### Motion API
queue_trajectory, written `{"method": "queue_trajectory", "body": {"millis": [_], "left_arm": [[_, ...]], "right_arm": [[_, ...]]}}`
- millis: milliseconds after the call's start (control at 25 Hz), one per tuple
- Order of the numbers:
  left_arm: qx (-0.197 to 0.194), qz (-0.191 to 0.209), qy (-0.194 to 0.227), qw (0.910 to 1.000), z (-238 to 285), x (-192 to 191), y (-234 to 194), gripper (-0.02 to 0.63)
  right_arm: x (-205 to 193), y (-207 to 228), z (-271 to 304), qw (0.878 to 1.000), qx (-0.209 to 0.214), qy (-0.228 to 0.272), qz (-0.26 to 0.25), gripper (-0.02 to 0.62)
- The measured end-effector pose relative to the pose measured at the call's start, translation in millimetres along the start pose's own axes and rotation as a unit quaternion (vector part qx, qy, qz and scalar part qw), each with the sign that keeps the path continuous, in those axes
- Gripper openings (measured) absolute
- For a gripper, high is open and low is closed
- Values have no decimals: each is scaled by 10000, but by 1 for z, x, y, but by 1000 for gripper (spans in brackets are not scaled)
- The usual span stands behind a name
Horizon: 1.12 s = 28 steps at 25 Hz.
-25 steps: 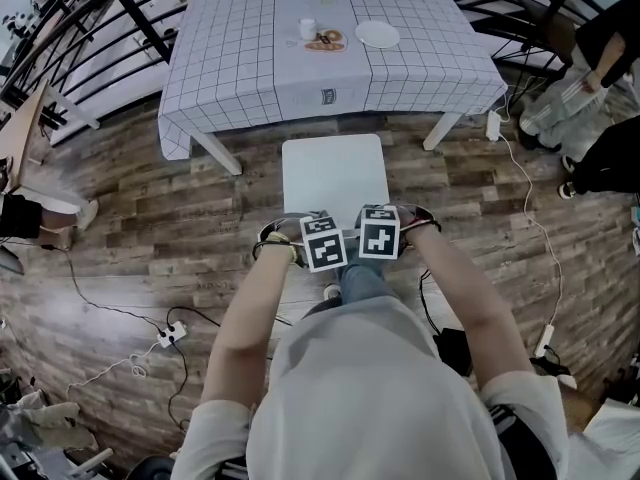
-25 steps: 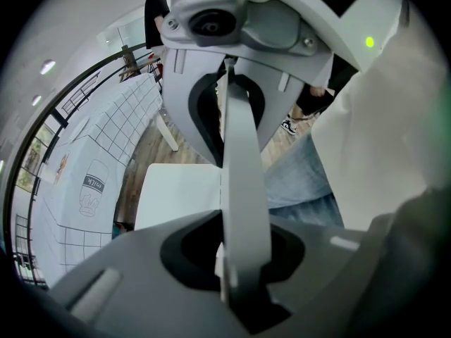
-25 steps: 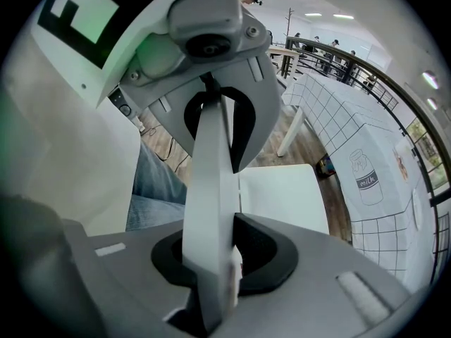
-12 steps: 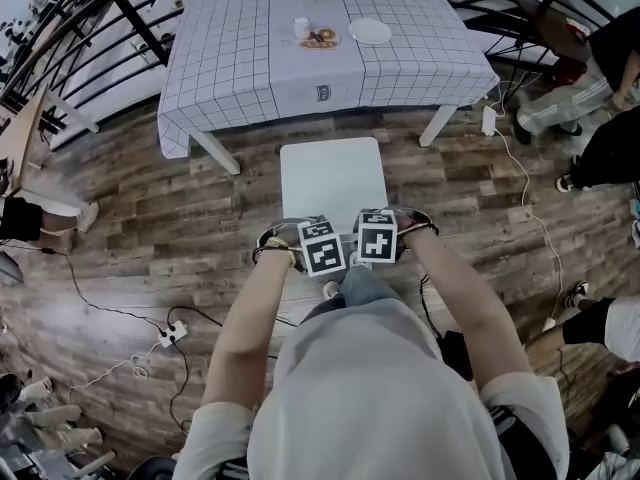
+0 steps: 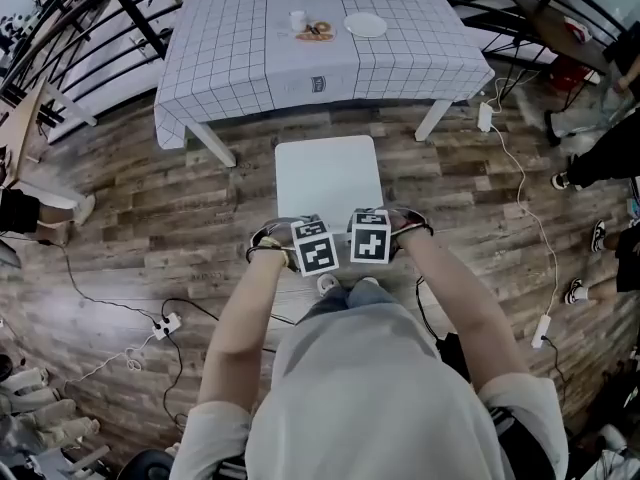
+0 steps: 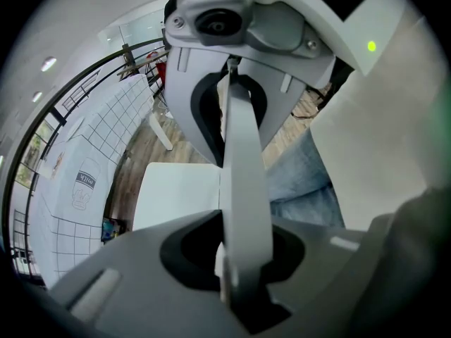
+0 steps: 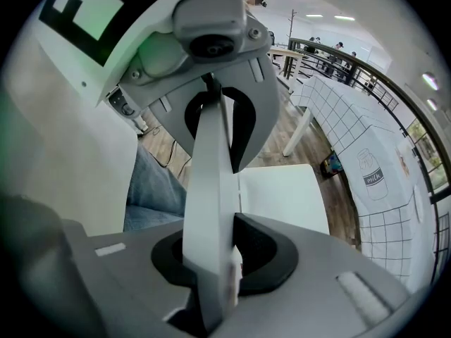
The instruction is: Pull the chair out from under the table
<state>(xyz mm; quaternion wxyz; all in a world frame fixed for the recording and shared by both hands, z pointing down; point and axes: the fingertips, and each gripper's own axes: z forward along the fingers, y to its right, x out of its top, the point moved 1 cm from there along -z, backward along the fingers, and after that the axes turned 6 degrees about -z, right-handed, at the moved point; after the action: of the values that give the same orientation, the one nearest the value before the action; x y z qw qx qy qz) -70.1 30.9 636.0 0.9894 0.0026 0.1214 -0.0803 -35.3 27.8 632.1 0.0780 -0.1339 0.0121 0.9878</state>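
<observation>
The white chair stands on the wood floor in the head view, its seat wholly out from under the checked-cloth table. My left gripper and right gripper sit side by side on the top of its backrest, at the seat's near edge. In the left gripper view the thin white backrest runs edge-on through my left gripper, whose jaws are closed on it. The right gripper view shows the same backrest clamped in my right gripper, with the seat beyond.
On the table are a plate, a cup and some food. Cables and a power strip lie on the floor at left, another cable at right. People's legs stand at right. A black railing runs behind.
The chair and both grippers have drawn back from the table toward me, so the strip of floor between seat and tablecloth is wider. The people at right have shifted.
</observation>
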Motion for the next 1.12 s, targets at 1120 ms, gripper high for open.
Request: {"method": "queue_trajectory", "body": {"millis": [1120], "left_arm": [[11,-179,-32,9998,2,4,62,78]], "right_arm": [[-4,-61,0,9999,104,-49,-89,75]]}}
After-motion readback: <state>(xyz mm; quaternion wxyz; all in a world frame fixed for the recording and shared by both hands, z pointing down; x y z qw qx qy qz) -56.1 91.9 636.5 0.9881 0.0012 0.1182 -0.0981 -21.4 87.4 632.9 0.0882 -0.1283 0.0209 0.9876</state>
